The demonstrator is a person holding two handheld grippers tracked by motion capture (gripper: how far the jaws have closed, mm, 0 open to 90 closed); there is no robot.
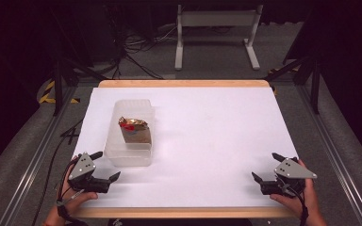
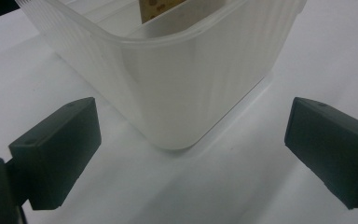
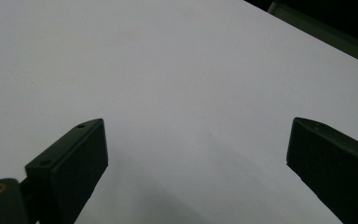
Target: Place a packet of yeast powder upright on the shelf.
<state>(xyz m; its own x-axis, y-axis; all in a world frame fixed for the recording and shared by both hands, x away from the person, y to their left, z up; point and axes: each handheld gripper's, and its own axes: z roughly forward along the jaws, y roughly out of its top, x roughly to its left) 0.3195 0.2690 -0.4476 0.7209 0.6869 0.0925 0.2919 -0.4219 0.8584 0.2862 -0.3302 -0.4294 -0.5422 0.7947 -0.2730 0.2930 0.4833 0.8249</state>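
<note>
Hands are low at the near edge of the table (image 1: pixel 217 141), and the work looks barely begun. Left gripper (image 1: pixel 104 165) sits at the near-left corner with its jaws spread wide and nothing between them; in the left gripper view they frame the rounded near corner of the clear plastic container (image 2: pixel 177 93), just short of it and not touching. Right gripper (image 1: pixel 268 167) waits at the near-right corner, jaws likewise spread and empty, looking out over bare white table (image 3: pixel 168 70), well apart from everything.

Now the container (image 1: pixel 132 132) itself: it stands on the left half of the table, nearer the left edge than the middle, long side running front to back. Inside stands a small brown packet (image 1: pixel 135 132) with a gold-and-red crimped top, upright and poking above the rim.

My read on progress: nothing is gripped, and no lid is to be seen. Whether the packet has just gone in or is about to come out, I can't say. What seems next is the left tool closing that last gap to the container, while the right has the whole table width to cross.
</note>
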